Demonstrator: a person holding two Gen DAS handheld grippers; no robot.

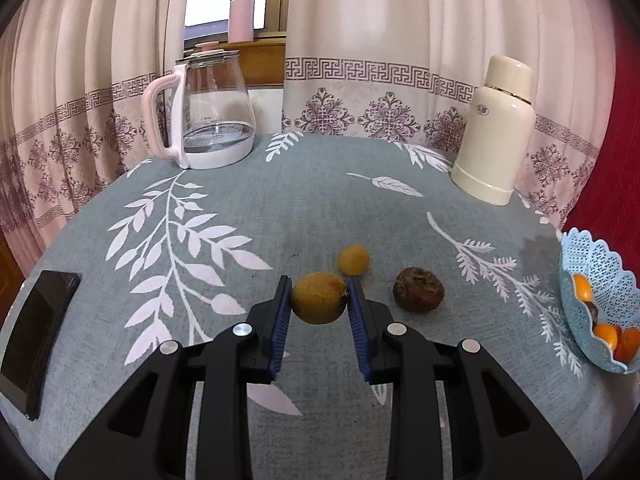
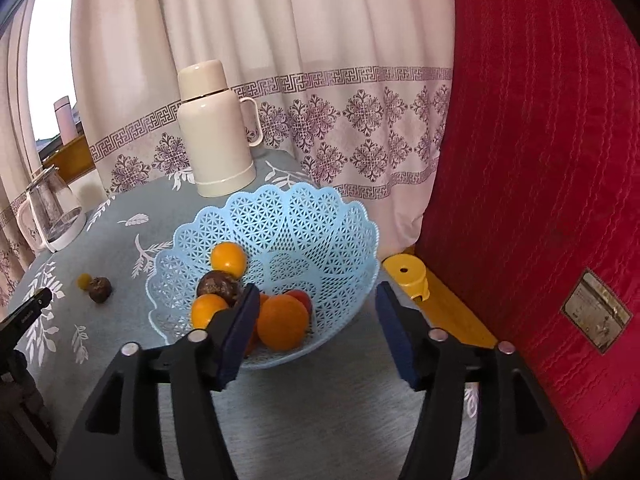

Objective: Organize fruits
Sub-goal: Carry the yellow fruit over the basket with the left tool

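My left gripper [image 1: 318, 298] is shut on a yellow-brown kiwi-like fruit [image 1: 318, 299], its blue pads against both sides, just above the tablecloth. A small yellow fruit [image 1: 353, 260] lies just beyond it and a dark brown fruit [image 1: 418, 290] to its right. A light blue lattice basket [image 1: 576, 280] at the right edge holds oranges. In the right wrist view my right gripper [image 2: 316, 308] is open and empty over the basket [image 2: 304, 216], which holds several oranges [image 2: 283, 322], a dark brown fruit [image 2: 218, 285] and a red fruit [image 2: 302, 298]. The two loose fruits [image 2: 99, 289] lie to the left.
A glass kettle [image 1: 212, 112] with a pink handle stands at the back left, a cream thermos [image 1: 496, 132] at the back right. A dark phone [image 1: 36, 340] lies at the table's left edge. A red cushion [image 2: 540, 180] and a yellow stool [image 2: 408, 276] are to the right.
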